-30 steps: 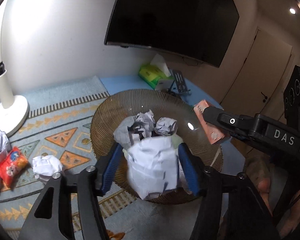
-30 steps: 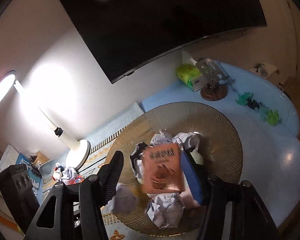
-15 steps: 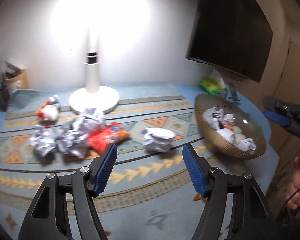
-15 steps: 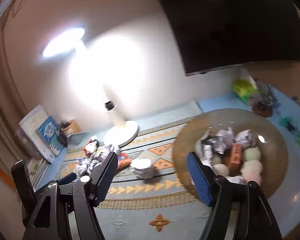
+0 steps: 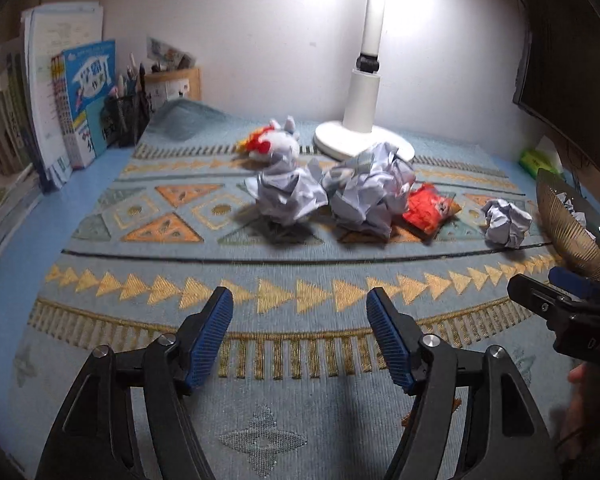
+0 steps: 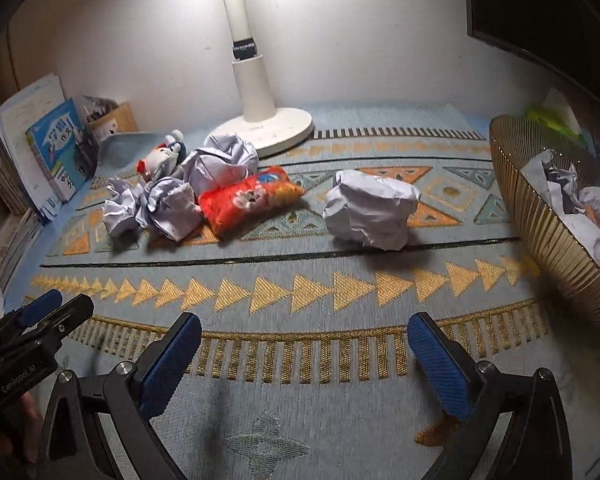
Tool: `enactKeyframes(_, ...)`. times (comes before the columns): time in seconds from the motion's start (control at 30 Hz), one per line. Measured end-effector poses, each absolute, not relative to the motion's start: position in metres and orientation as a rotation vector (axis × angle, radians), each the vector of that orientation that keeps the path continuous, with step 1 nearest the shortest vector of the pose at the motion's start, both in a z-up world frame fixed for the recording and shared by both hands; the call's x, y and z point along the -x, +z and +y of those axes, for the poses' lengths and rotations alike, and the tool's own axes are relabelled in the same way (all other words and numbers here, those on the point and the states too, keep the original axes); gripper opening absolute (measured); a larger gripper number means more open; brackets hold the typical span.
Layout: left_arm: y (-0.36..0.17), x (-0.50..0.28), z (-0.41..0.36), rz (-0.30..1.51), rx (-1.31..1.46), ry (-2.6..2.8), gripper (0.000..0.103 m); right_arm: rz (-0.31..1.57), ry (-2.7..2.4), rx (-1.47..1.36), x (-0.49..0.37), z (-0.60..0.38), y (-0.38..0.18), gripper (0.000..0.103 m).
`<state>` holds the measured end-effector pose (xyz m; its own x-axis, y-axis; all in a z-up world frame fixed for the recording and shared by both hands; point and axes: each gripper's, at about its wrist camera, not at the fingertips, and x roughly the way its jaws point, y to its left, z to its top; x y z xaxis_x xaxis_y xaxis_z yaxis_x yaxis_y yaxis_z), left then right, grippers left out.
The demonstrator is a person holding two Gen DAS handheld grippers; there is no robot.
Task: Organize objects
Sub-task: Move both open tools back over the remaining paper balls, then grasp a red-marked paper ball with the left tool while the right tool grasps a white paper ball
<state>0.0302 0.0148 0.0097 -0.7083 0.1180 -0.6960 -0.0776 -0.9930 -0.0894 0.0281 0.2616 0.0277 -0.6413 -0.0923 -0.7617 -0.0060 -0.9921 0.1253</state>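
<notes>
Both of your grippers had swung away from the ribbed bowl (image 6: pixel 540 216) since a second earlier, when the left one clamped a paper wad and the right one an orange packet over it; that load was gone from between the fingers. Your left gripper (image 5: pixel 299 334) hung empty above the patterned mat (image 5: pixel 284 280), its jaws apart and opening further. Your right gripper (image 6: pixel 304 360) was likewise empty, its jaws spreading to their widest. Ahead of you on the mat lay what was left to sort: a lone crumpled paper ball (image 6: pixel 370 210) near the bowl, a red snack bag (image 6: pixel 248 200) beside it, two larger paper wads (image 5: pixel 328 196) touching the bag, and a small plush toy (image 5: pixel 276 146) behind them by the lamp base (image 6: pixel 268 128). Paper already sat inside the bowl at the right edge.
</notes>
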Motion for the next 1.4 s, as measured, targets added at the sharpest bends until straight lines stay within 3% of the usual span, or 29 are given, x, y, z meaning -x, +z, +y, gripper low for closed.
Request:
enactKeyframes(0.13,0.000,-0.022,0.003,-0.179,1.249,2.803,0.074,-0.167,-2.820,-1.386,-0.022,0.263,0.022,0.103)
enactKeyframes(0.43,0.004,-0.029,0.000,-0.191,1.195,2.836,0.079,-0.111,-2.784,-1.390,-0.022,0.255,0.022,0.103)
enactKeyframes(0.77,0.005,-0.029,-0.007,-0.227,1.186,2.852,0.079,-0.178,-2.814,-1.335,-0.027,0.262,0.027,0.103)
enactKeyframes(1.03,0.034,0.036,0.005,0.114,1.122,2.764,0.079,-0.106,-2.959,-1.255,-0.033,0.258,0.038,0.103)
enactKeyframes(1.23,0.013,0.086,0.019,0.260,1.188,2.616,0.079,-0.295,-2.953,-1.278,-0.029,0.282,0.038,0.103)
enactKeyframes(1.4,0.009,0.092,0.019,0.293,1.109,2.641,0.079,-0.608,-2.880,-1.322,-0.008,0.313,0.035,0.103)
